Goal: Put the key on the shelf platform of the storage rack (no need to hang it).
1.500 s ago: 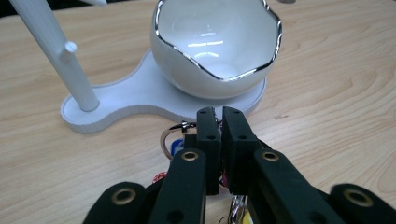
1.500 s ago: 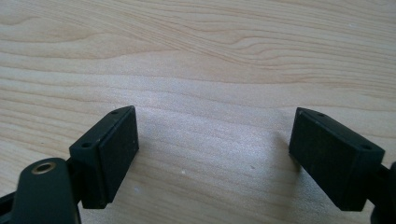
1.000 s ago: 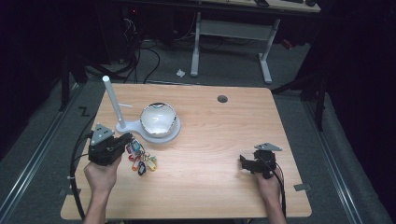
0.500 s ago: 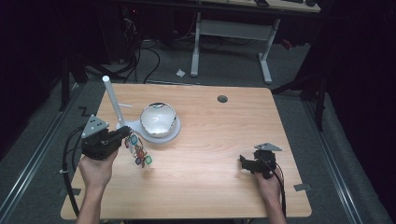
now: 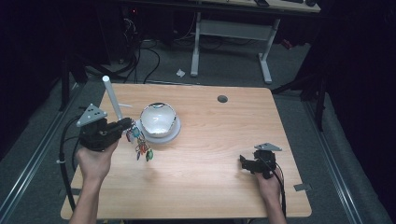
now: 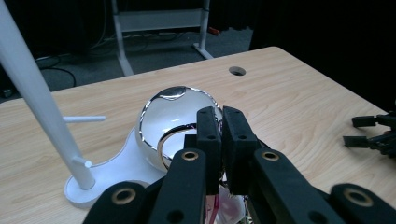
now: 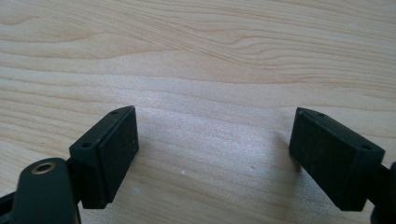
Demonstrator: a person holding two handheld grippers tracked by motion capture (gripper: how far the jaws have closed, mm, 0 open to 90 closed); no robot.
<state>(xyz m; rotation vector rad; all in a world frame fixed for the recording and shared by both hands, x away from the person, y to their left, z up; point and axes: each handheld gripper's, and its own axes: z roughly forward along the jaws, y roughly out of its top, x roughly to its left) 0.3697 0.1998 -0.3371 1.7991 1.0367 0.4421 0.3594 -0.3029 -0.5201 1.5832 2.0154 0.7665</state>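
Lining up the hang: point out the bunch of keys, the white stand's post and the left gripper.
bunch of keys (image 5: 140, 142), high view, on the coloured tags hanging below the jaws.
white stand's post (image 6: 39, 100), left gripper view, midway up the shaft.
left gripper (image 6: 221, 126), left gripper view, between its shut fingertips.

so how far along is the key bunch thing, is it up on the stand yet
Done: the left gripper is shut on the key bunch and has it off the table, tags dangling. In hand: it hangs beside the white stand, next to the mirror ball. Left: likely hanging it on a peg of the stand; nothing hangs there yet. The right gripper rests open on the table.
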